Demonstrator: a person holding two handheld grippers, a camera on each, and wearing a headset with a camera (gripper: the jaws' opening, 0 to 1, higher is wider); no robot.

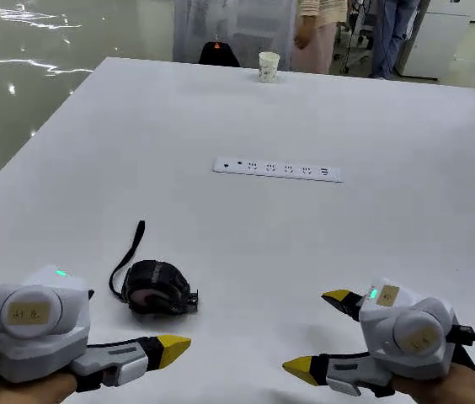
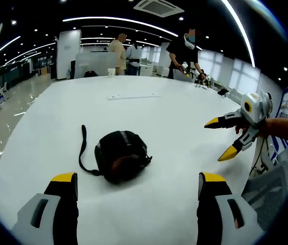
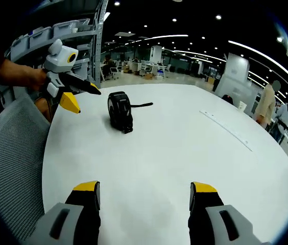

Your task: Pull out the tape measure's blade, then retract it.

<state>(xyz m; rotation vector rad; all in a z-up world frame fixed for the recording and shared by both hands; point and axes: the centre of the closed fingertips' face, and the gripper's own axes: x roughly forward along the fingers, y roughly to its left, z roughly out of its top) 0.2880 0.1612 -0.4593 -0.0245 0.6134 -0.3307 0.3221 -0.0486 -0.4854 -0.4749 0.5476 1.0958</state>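
Head view: a black tape measure [image 1: 158, 288] with a black wrist strap [image 1: 128, 252] lay near left on the white table [image 1: 221, 109]. A white power strip [image 1: 277, 169] sat mid-table and a paper cup [image 1: 269, 66] stood at the far edge. The beige stickers [image 1: 29, 313] had scribbles I couldn't read.

Left gripper view: the left gripper [image 2: 139, 178] had its jaws wide apart, with the tape measure just beyond them.

Right gripper view: the right gripper [image 3: 145, 189] gaped too, and the tape measure was well off to the far left.

Bright, even light falls from long ceiling strips [image 2: 118, 19], so the white table [image 1: 372, 118] looks pale and the shadow under the tape measure [image 1: 157, 288] is soft and faint. The glossy floor [image 1: 52, 42] carries streaks of glare. Both gripper views bend strongly toward their edges, and the far background is slightly soft.
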